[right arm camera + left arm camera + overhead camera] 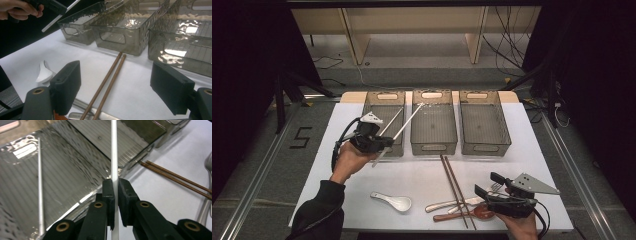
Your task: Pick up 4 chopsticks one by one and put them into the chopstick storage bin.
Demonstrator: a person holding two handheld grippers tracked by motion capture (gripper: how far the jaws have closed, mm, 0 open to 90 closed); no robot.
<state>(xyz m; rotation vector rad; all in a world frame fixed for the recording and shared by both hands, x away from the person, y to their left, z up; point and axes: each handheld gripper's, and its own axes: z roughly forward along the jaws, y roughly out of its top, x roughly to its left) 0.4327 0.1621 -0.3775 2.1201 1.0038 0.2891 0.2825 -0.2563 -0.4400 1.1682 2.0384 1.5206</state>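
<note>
The white chopstick [114,157] was pinched near its lower end in the left tool [379,142], slanting up over the left bin [382,145], where its twin [39,182] already lay. A good drop likely meant lowering and levelling it along that twin before letting go. The right tool [117,90] stood wide and empty above the brown chopsticks [107,82] on the counter [537,165].

three bins [433,127] blocking upper centre of bench [342,175], bare strip lower left, white spoon [393,201] lower centre, brown chopsticks [454,187] and cutlery pile [462,206] crowding lower right
</note>
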